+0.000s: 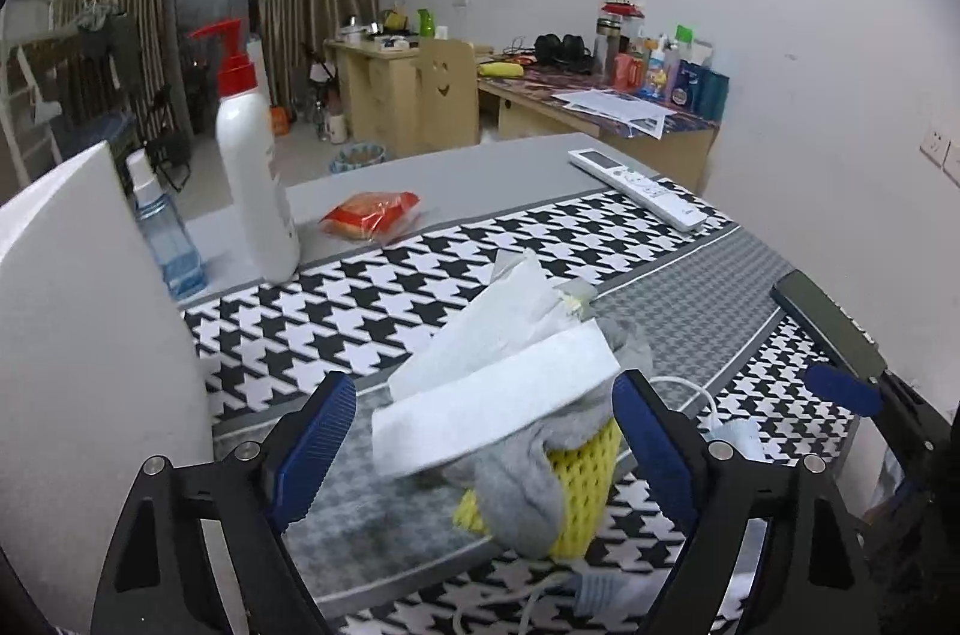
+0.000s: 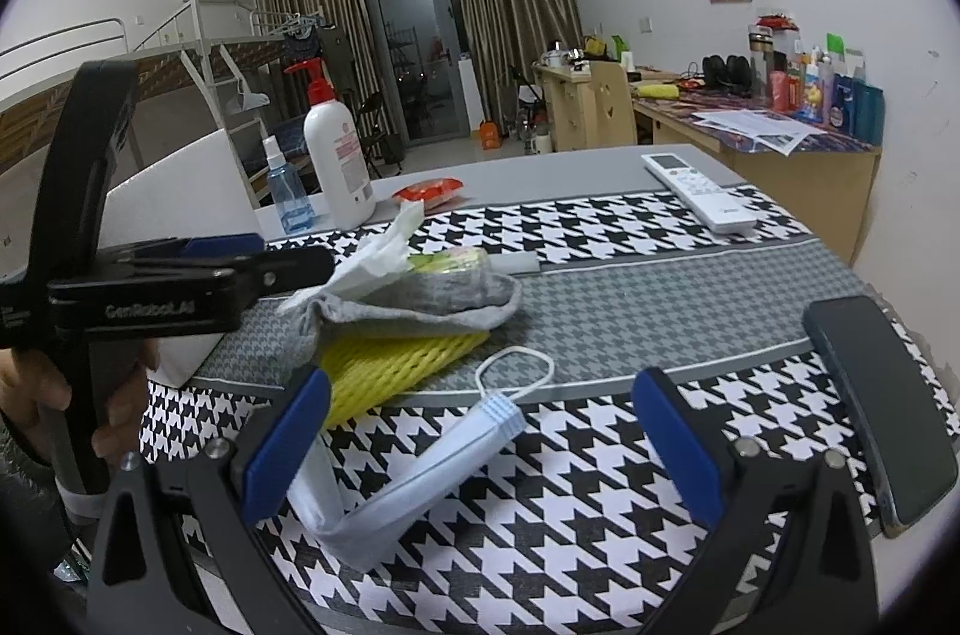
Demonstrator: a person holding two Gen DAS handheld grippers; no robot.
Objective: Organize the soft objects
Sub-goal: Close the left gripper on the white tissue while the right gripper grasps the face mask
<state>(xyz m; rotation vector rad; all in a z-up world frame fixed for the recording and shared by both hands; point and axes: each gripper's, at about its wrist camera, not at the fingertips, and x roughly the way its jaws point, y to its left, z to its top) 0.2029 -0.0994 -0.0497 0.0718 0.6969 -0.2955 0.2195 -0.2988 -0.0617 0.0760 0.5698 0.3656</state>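
Soft stuff is piled mid-table on the houndstooth cloth [image 2: 600, 227]: a grey sock [image 1: 516, 491] draped over yellow foam netting [image 2: 384, 365], with a white tissue [image 1: 498, 395] on top. Left gripper [image 1: 483, 440] has its blue fingers spread wide on either side of that pile, not pinching anything. Right gripper [image 2: 480, 446] is also wide apart, hovering over a folded blue face mask [image 2: 420, 479] lying just beside the pile. A dark phone [image 2: 882, 407] sits off to the right.

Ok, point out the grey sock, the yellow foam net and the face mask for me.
grey sock [image 2: 414, 302]: right wrist view, middle of its body.
yellow foam net [image 2: 384, 365]: right wrist view, exposed mesh below the sock.
face mask [image 2: 420, 479]: right wrist view, folded pleated panel.
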